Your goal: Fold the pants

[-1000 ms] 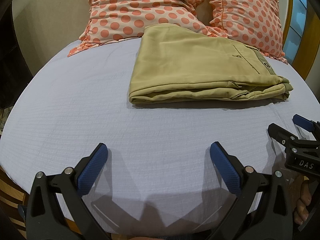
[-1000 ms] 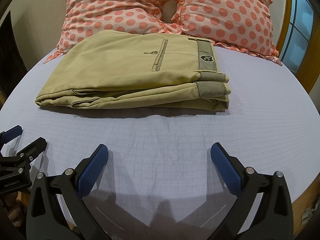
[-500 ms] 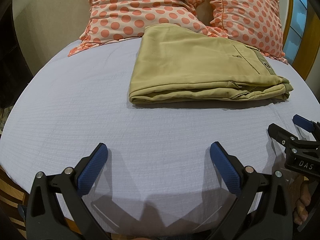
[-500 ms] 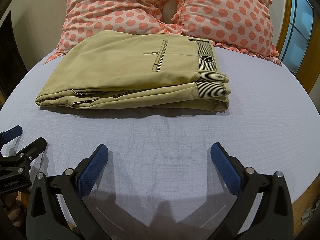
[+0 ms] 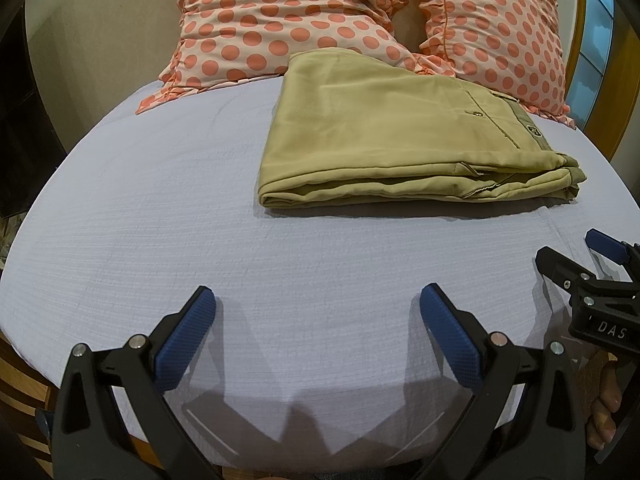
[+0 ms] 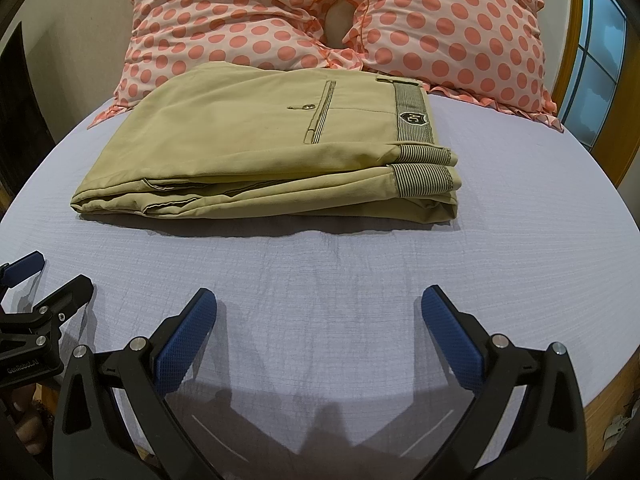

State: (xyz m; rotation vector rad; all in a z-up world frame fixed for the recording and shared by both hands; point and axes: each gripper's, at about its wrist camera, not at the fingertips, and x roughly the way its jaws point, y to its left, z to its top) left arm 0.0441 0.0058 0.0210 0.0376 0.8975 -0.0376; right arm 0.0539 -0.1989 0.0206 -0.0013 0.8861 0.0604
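The left gripper [image 5: 318, 308] is held low over the near edge of the bed [image 5: 160, 208], pointing forward along the sheet toward the pillows. Its two blue pads [image 5: 186, 336] stand wide apart and there is nothing between them. The right gripper [image 6: 320, 308] has the same pose: low, level, pointing forward, jaws spread wide and holding nothing. The two grippers are side by side. In the left wrist view the right gripper [image 5: 576, 256] shows at the right border, also open, and some fingers [image 5: 604, 400] of the person are seen below it. In the right wrist view the left gripper [image 6: 48, 280] shows at the left border.

The pants [image 6: 272, 144] lie folded in a flat, thick stack on the sheet, ahead of both grippers and well apart from them. From the left gripper the stack is ahead and to the right; from the right gripper it is ahead and a little to the left. The striped waistband [image 6: 416, 112] is at the right end of the stack, and the folded edge is at the left end. The far side of the stack touches the two dotted pillows [image 6: 452, 28].

Between the pads and the near edge of the pants there is a broad strip of bare sheet. To the left of the stack the sheet is bare up to the edge of the bed. To the right there is a narrower bare strip, then the wooden frame [image 6: 576, 52] and a window [image 6: 600, 56].
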